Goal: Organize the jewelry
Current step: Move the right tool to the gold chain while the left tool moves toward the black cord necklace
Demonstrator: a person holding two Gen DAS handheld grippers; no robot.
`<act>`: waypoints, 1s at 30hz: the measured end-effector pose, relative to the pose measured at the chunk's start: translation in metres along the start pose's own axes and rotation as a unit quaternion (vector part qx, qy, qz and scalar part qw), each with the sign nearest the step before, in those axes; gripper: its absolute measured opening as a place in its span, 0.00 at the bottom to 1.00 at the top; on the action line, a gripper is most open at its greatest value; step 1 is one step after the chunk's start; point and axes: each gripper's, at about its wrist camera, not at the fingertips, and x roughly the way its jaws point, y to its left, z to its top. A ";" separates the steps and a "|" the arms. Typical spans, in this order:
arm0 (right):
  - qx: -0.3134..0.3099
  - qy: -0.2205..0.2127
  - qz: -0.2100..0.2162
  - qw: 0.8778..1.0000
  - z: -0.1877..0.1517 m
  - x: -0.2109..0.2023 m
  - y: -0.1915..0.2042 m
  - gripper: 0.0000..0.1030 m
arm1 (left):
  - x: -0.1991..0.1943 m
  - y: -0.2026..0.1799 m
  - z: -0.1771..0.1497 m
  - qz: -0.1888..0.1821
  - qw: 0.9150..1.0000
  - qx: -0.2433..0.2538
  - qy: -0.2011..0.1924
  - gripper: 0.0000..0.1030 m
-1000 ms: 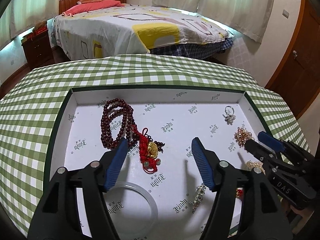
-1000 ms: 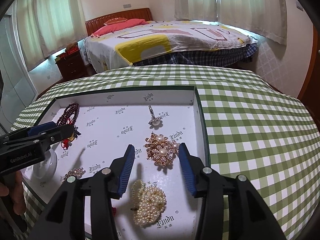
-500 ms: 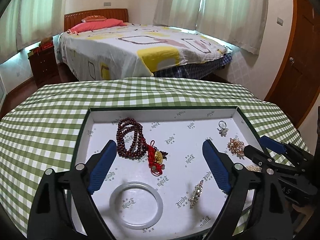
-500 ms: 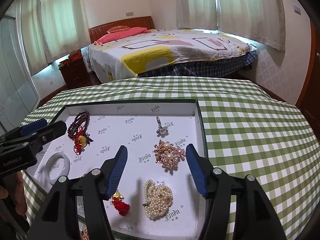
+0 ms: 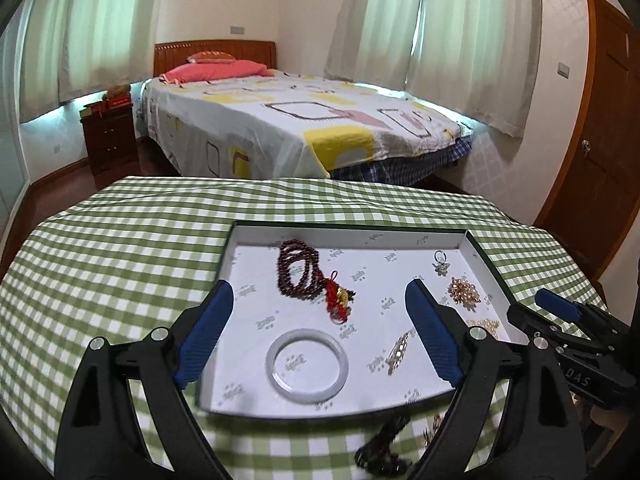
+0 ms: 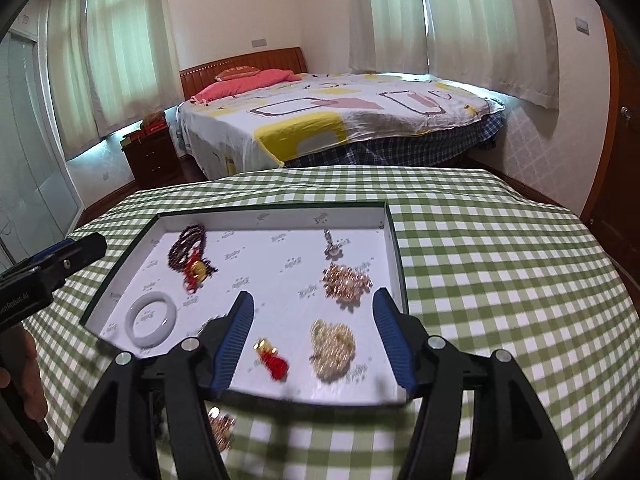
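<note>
The right gripper's black body carried white letters reading "DAS" in the left wrist view; the left gripper's body showed lettering ending in "Robot.AI" in the right wrist view. Small dark logos were printed all over the tray's white lining, too small to read.

The tray sat on a table under a green and white checked cloth, in a bedroom with a bed, pale curtains, a dark nightstand and a wooden door.

Inside the tray lay a dark red bead string with a red tassel and gold charm, a pale bangle, a slim sparkly brooch, a ring, a gold and pearl brooch, a pearl cluster and a small red charm. Blurred pieces lay on the cloth in front of the tray.

Both grippers hovered above the tray's near edge, jaws spread apart and gripping nothing, the left pair wider than the right
</note>
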 end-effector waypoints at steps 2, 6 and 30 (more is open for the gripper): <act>0.000 -0.001 0.002 1.000 -0.007 -0.008 0.004 0.59 | -0.010 0.002 -0.007 0.006 1.000 0.000 -0.005 0.83; -0.003 -0.002 0.005 1.000 -0.020 -0.020 0.014 0.59 | -0.024 0.004 -0.022 0.015 1.000 0.003 -0.005 0.83; -0.045 0.093 0.036 0.994 -0.074 0.014 0.061 0.32 | -0.037 0.038 -0.071 0.039 0.998 -0.015 0.036 0.83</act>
